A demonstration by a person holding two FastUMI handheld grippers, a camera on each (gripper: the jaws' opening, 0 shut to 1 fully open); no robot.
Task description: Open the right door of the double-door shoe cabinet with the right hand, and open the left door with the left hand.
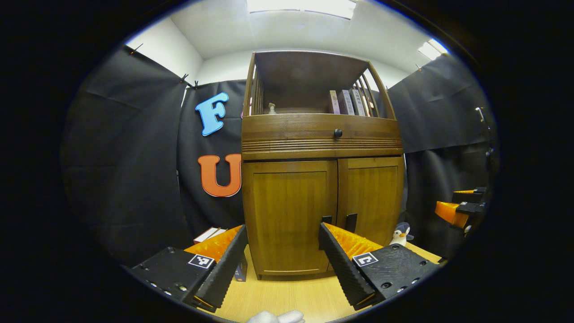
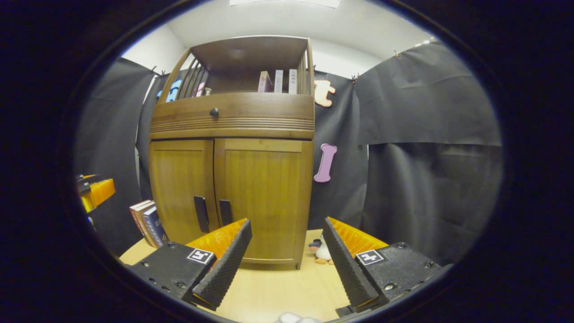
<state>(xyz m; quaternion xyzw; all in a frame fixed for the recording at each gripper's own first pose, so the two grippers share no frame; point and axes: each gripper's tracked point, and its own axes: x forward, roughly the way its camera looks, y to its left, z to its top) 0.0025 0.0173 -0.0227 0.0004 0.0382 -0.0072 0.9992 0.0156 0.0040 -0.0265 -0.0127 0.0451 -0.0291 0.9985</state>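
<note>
The left gripper [image 1: 282,242] is held wide open with nothing grasped, and the shoe cabinet [image 1: 320,134] is seen straight ahead of it on the table [image 1: 287,296], with the closed left door [image 1: 289,215] between the spread fingers. The right gripper [image 2: 287,240] is likewise spread wide and empty, with the closed right door [image 2: 264,197] ahead between its fingers. The two dark door handles [image 2: 213,213] are located ahead and to the left of it, and a toy penguin [image 2: 319,251] is seen beside the cabinet base.

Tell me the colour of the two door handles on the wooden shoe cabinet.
The two vertical door handles are black, against warm brown wood; clearest in the right gripper view.
</note>
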